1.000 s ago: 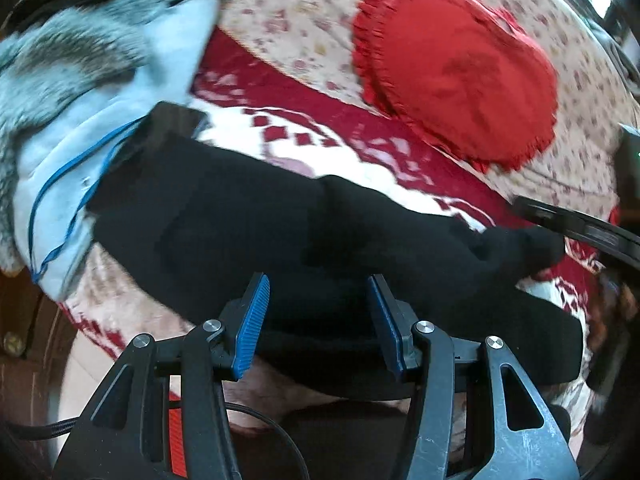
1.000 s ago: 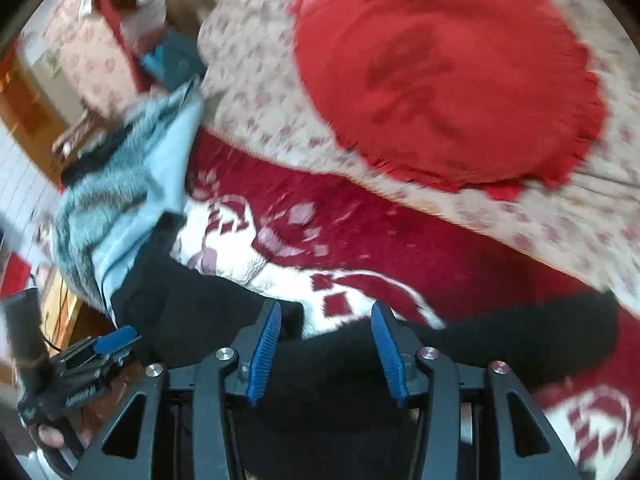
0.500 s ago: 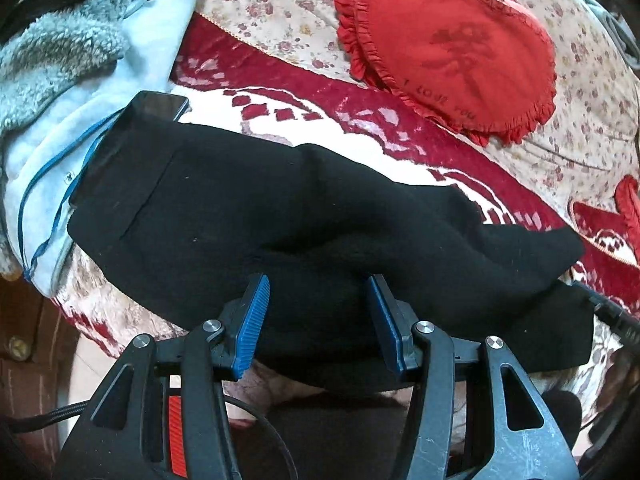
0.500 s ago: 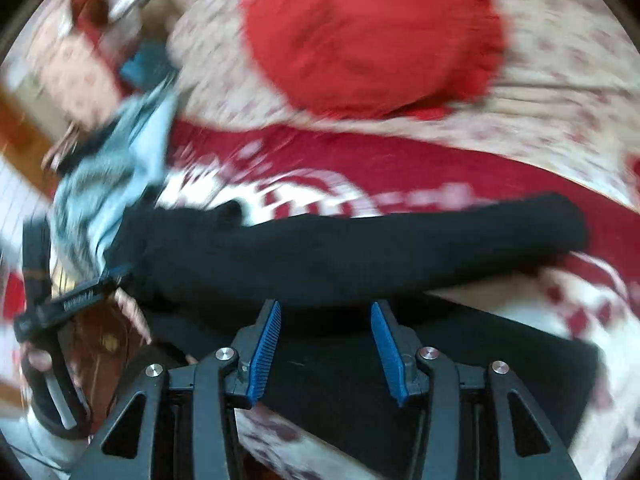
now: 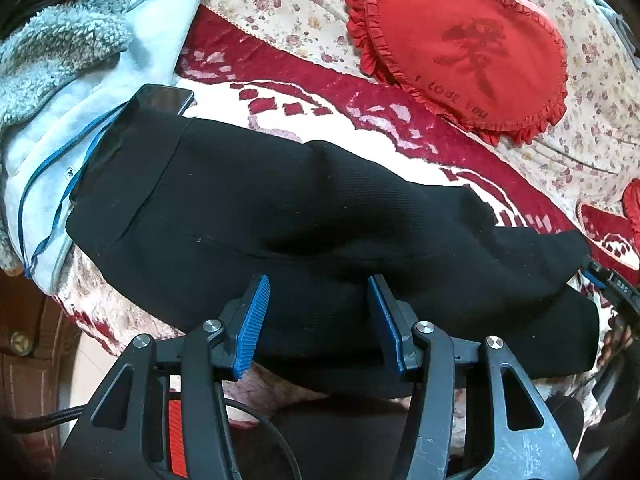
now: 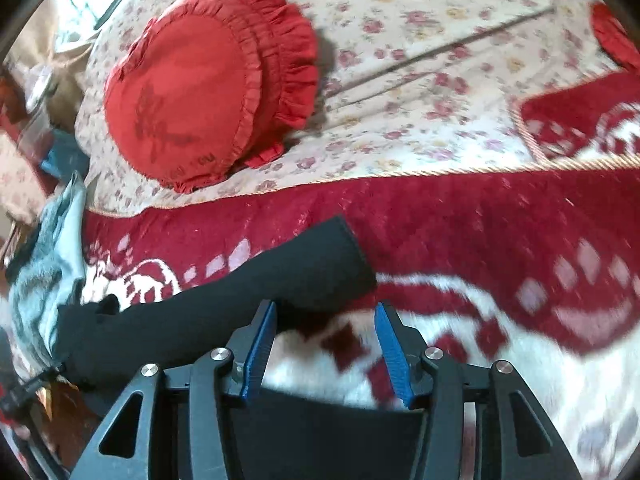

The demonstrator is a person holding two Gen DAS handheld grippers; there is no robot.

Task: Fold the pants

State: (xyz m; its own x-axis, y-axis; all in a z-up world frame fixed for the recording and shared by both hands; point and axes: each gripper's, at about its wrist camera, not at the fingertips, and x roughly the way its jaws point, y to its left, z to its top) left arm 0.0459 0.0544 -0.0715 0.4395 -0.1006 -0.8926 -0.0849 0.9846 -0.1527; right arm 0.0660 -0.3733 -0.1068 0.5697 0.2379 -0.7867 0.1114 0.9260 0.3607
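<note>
Black pants (image 5: 320, 208) lie lengthwise across the red and white blanket (image 5: 360, 108), one leg laid over the other. My left gripper (image 5: 318, 284) hovers over their near edge by the waist end, open, with cloth under its pads but not pinched. In the right wrist view the upper leg's cuff (image 6: 328, 256) ends just beyond my right gripper (image 6: 326, 308). Its jaws are opening, with only blanket between the pads. The lower leg (image 6: 320, 416) shows beneath the gripper's base.
A red frilled heart pillow (image 5: 460, 48) (image 6: 200, 92) rests on the floral sheet (image 6: 440, 80) behind the blanket. A pale blue fleecy garment (image 5: 80, 60) and a dark phone (image 5: 160, 98) sit at the waist end. Another red pillow (image 5: 612, 216) lies far right.
The right gripper swept right along the pants to the cuff end and its jaws widened. The bunched upper leg now lies flat over the lower one. The left gripper stayed put.
</note>
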